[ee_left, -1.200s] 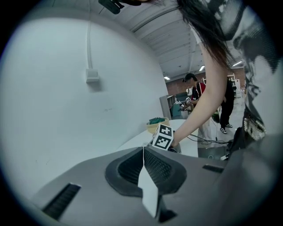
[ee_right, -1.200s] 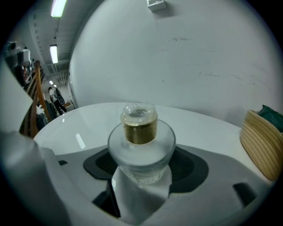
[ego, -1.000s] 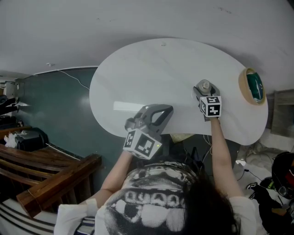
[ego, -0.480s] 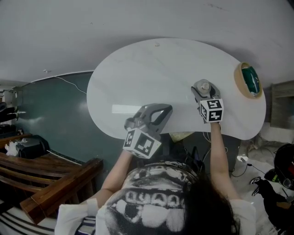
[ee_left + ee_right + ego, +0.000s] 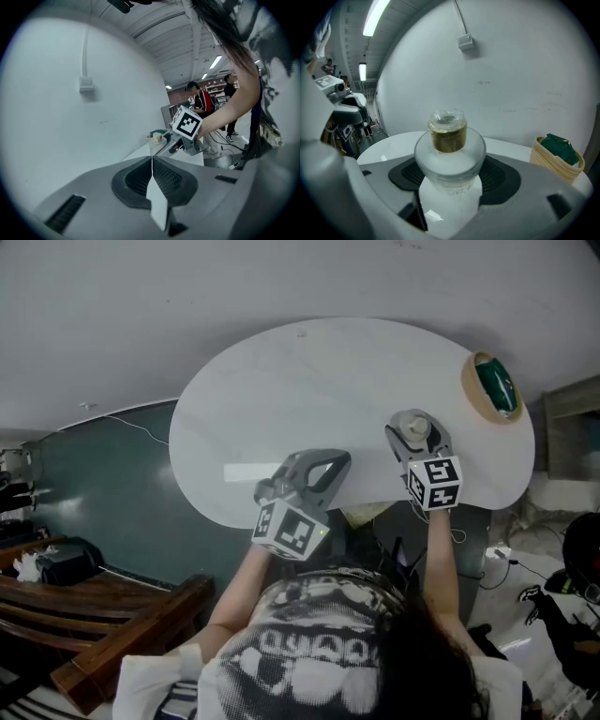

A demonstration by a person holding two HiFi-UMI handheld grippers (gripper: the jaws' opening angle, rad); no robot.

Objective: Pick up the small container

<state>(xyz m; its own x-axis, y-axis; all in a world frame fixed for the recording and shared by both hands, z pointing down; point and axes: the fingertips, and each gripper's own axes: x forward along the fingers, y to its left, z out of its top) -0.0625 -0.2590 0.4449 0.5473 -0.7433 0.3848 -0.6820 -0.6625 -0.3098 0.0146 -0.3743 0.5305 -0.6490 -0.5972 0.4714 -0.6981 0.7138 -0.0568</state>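
The small container [image 5: 415,427] is a frosted jar with a brownish neck and a clear cap [image 5: 447,121]. My right gripper [image 5: 413,439] is shut on its round body [image 5: 449,154], and it stands upright between the jaws over the near right part of the white oval table [image 5: 281,390]. My left gripper [image 5: 330,465] hovers at the table's front edge, left of the right one. Its pads [image 5: 159,176] meet in a thin line with nothing between them. The right gripper's marker cube [image 5: 187,122] shows in the left gripper view.
A woven basket [image 5: 480,401] with a green thing [image 5: 498,386] in it stands at the table's far right end [image 5: 553,161]. A wooden bench [image 5: 103,610] and cables lie on the floor to the left. People [image 5: 199,101] stand far off.
The right gripper with the container has drawn back toward the table's front edge and looks larger. The head view has shifted, so the table and basket sit higher and further left. The left gripper barely moved.
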